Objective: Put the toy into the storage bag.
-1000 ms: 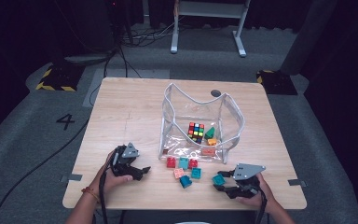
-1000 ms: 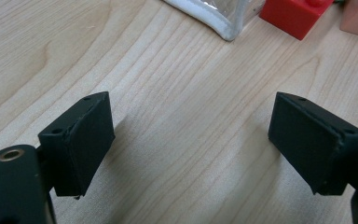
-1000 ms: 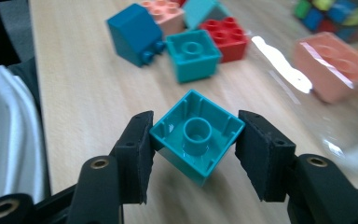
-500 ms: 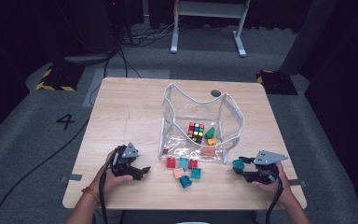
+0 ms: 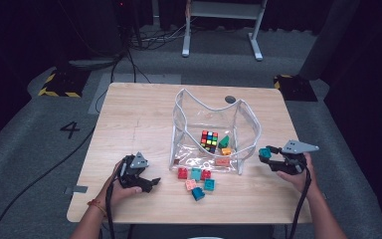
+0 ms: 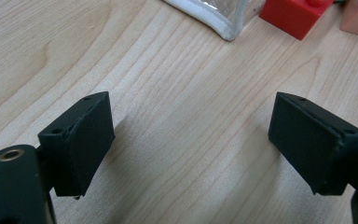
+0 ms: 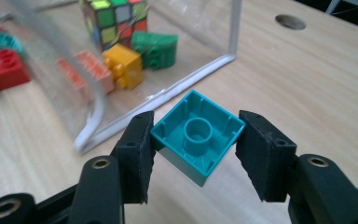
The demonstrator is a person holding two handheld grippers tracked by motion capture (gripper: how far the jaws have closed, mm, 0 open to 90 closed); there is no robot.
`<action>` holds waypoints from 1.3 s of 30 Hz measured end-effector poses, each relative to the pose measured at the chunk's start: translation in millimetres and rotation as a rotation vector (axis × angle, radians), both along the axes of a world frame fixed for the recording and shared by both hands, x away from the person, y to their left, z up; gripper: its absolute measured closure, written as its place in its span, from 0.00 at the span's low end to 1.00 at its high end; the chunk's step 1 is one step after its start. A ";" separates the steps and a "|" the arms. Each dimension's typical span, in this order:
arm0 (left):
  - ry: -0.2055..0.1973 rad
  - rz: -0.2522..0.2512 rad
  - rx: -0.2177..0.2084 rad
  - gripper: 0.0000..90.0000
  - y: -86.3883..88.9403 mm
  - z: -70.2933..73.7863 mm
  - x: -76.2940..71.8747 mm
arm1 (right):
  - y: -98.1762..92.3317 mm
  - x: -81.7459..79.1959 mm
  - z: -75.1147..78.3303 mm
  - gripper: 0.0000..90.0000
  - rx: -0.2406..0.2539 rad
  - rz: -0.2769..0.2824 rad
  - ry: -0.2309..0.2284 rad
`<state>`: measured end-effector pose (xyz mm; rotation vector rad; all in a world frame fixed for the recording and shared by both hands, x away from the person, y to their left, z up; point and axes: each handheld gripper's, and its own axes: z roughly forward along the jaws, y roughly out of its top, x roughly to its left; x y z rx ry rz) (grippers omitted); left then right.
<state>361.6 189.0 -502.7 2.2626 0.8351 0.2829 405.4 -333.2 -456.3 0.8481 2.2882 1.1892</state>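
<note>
Four items sit inside the clear bag (image 5: 214, 132) at frame centre: puzzle cube (image 5: 209, 140), green (image 5: 224, 142), yellow (image 5: 226, 151) and salmon (image 5: 222, 161) bricks. Right gripper (image 7: 193, 140) clamps a teal brick (image 7: 196, 135); left gripper (image 6: 191, 140) stands open, empty.

This is a lab or recording studio set up for test work, not a home. A plain light-wood worktop (image 5: 144, 119) stands alone on grey carpet (image 5: 40, 164). Black curtains (image 5: 358, 59) close off the room from about 12 to 3 o'clock. On the floor at 9 o'clock a painted number 4 (image 5: 71, 129) marks the station. Yellow-and-black hazard tape (image 5: 55, 84) edges dark floor plates at 10 o'clock and at 2 o'clock. Loose cables (image 5: 144, 40) run across the carpet at 11 o'clock, and a white metal stand (image 5: 224, 30) with splayed feet sits at 12 o'clock.
</note>
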 end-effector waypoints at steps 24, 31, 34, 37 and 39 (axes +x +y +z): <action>0.002 0.000 0.000 0.16 0.0 0.0 0.0 | -7.8 66.2 98.5 0.54 0.073 -0.074 -0.106; 0.000 0.000 0.000 0.16 0.0 0.0 0.0 | 2.0 73.4 122.1 0.54 0.067 -0.057 -0.135; 0.000 0.001 -0.001 0.16 0.0 -0.1 0.0 | 7.8 74.8 132.5 0.54 0.054 -0.042 -0.146; 0.001 0.001 0.001 0.16 0.1 0.0 0.0 | 15.0 74.4 141.3 0.53 0.049 -0.023 -0.154; 0.002 0.002 0.002 0.16 0.1 0.0 0.0 | 20.3 74.1 145.8 0.53 0.041 -0.011 -0.157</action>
